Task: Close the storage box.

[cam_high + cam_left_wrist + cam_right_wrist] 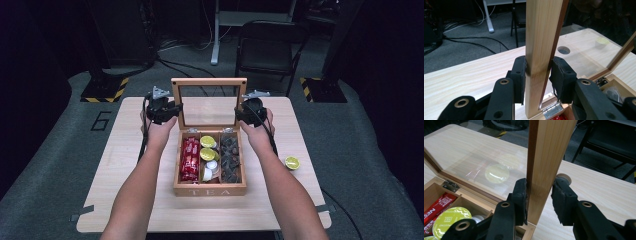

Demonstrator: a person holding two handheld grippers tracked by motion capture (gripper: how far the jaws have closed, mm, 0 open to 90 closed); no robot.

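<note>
Both pairs of black fingers (520, 80) clamped tight on the upright lid (208, 102) of the tea box (210, 189) — left gripper (537, 77) and right gripper (539, 201) on opposite side rails.

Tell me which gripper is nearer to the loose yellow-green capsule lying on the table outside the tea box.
Right. The right gripper clamps the lid's right frame post, on the side of the yellow-green capsule. The left gripper clamps the left post, with the tea box between it and the capsule.

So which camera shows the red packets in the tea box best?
The high view: the red packets fill the left compartment of the tea box, seen whole. The right gripper view catches only a few ends; the left gripper view shows a red sliver.
</note>
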